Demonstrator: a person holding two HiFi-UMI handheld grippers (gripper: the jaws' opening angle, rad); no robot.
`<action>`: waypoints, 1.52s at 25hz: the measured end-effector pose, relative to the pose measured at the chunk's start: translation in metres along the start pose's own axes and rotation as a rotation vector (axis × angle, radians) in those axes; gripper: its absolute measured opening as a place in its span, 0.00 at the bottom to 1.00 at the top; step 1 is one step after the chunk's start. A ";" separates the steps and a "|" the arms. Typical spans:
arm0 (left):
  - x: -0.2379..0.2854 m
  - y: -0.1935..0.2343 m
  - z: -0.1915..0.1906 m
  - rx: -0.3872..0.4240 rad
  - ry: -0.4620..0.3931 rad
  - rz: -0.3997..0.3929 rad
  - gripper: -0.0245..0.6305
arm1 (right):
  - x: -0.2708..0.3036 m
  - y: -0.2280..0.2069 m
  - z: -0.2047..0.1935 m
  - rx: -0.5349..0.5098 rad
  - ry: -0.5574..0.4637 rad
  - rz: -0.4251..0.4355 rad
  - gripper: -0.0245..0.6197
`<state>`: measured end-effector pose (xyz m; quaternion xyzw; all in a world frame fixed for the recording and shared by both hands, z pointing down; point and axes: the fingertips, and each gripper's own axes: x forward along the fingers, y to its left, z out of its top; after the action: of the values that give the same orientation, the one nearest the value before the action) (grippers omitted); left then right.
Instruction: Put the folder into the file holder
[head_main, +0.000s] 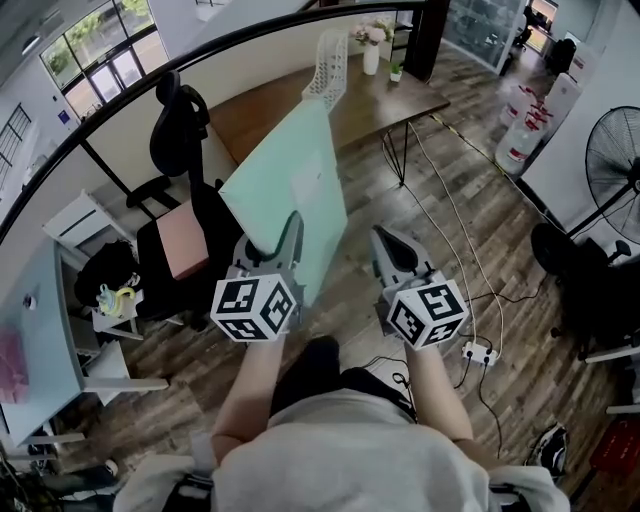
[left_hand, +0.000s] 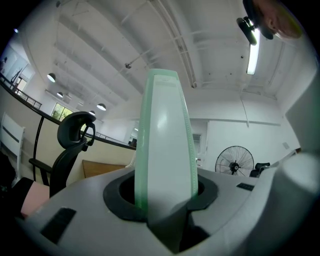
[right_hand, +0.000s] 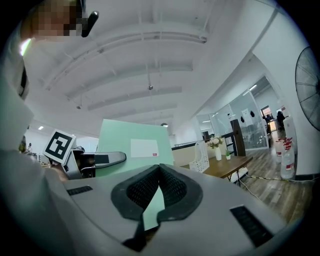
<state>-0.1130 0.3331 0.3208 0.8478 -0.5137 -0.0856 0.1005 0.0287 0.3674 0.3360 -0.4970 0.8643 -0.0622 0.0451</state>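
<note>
A mint-green folder (head_main: 290, 190) with a white label is held up in the air, tilted, in front of me. My left gripper (head_main: 285, 245) is shut on its lower edge. In the left gripper view the folder (left_hand: 167, 140) rises edge-on from between the pads of that gripper (left_hand: 167, 200). My right gripper (head_main: 385, 250) hangs just right of the folder, apart from it. Its tips (right_hand: 159, 170) meet with nothing held, and the folder (right_hand: 130, 147) stands to its left. The white perforated file holder (head_main: 328, 68) stands on the wooden desk (head_main: 370, 105) ahead, also in the right gripper view (right_hand: 202, 159).
A black office chair (head_main: 180, 190) stands left of the folder. A white vase with flowers (head_main: 371, 50) is on the desk's far end. Cables (head_main: 450, 200) and a power strip (head_main: 478, 352) lie on the wood floor. A floor fan (head_main: 615, 160) and water bottles (head_main: 520, 130) are at the right.
</note>
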 end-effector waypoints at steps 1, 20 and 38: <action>0.002 0.000 -0.001 -0.004 0.003 0.002 0.31 | 0.002 -0.002 0.001 0.003 -0.003 0.001 0.04; 0.149 0.055 0.000 -0.045 0.010 -0.076 0.31 | 0.117 -0.082 0.006 0.020 -0.025 -0.070 0.04; 0.254 0.132 0.038 -0.048 -0.058 -0.125 0.31 | 0.222 -0.127 -0.003 0.038 -0.010 -0.128 0.04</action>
<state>-0.1186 0.0444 0.3079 0.8726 -0.4603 -0.1287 0.1002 0.0246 0.1122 0.3550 -0.5507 0.8291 -0.0790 0.0549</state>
